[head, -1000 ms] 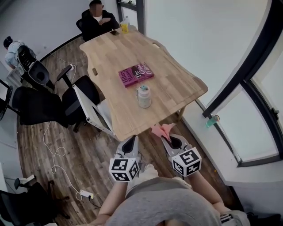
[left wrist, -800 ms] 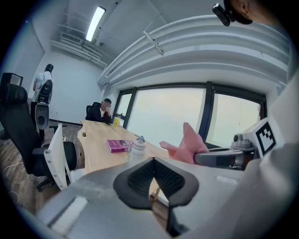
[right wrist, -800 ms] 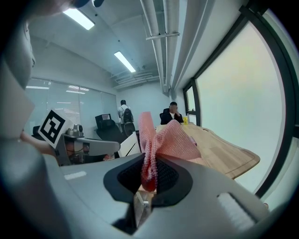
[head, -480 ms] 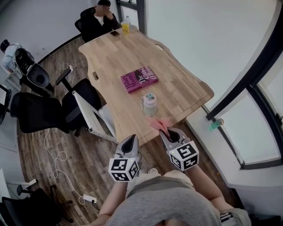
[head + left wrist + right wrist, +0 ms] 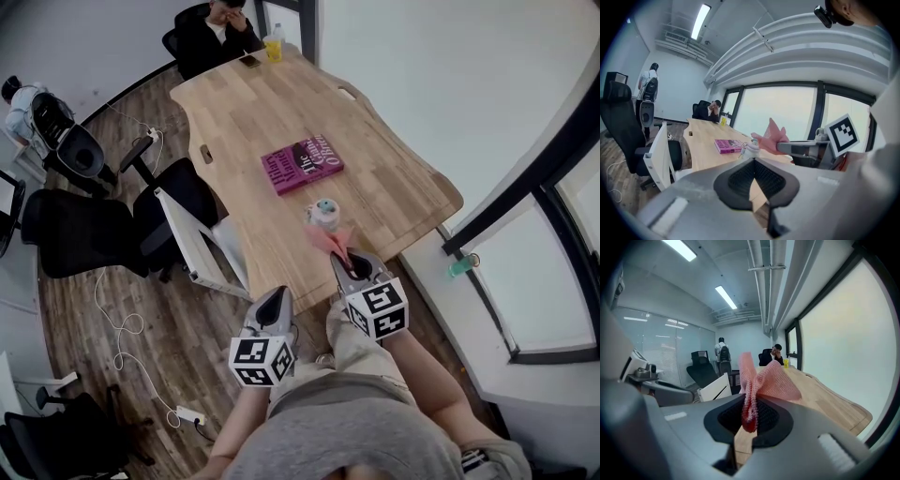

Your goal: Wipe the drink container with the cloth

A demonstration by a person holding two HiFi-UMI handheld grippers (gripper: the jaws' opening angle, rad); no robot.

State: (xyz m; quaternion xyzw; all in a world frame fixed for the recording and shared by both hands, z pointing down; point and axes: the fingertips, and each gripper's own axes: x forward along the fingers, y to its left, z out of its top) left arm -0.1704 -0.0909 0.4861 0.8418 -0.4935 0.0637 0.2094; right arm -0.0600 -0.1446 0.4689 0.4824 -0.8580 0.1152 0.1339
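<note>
The drink container (image 5: 324,213), a clear bottle with a pale teal lid, stands upright near the front end of the wooden table (image 5: 244,122). My right gripper (image 5: 339,256) is shut on the pink cloth (image 5: 330,238), which hangs just in front of the bottle; contact cannot be told. In the right gripper view the cloth (image 5: 765,379) sticks up from the gripper (image 5: 749,402) and hides the bottle. My left gripper (image 5: 275,302) is shut with nothing in it, off the table's front edge. The left gripper view shows the bottle (image 5: 749,149) beside the cloth (image 5: 771,136).
A magenta book (image 5: 302,164) lies behind the bottle. A white chair (image 5: 192,246) and black office chairs (image 5: 80,225) stand left of the table. A person (image 5: 217,30) sits at the far end by a yellow drink (image 5: 274,47). A window ledge (image 5: 487,309) runs on the right.
My right gripper has carried the cloth forward, from off the table's front edge to just before the bottle. The left gripper has hardly moved.
</note>
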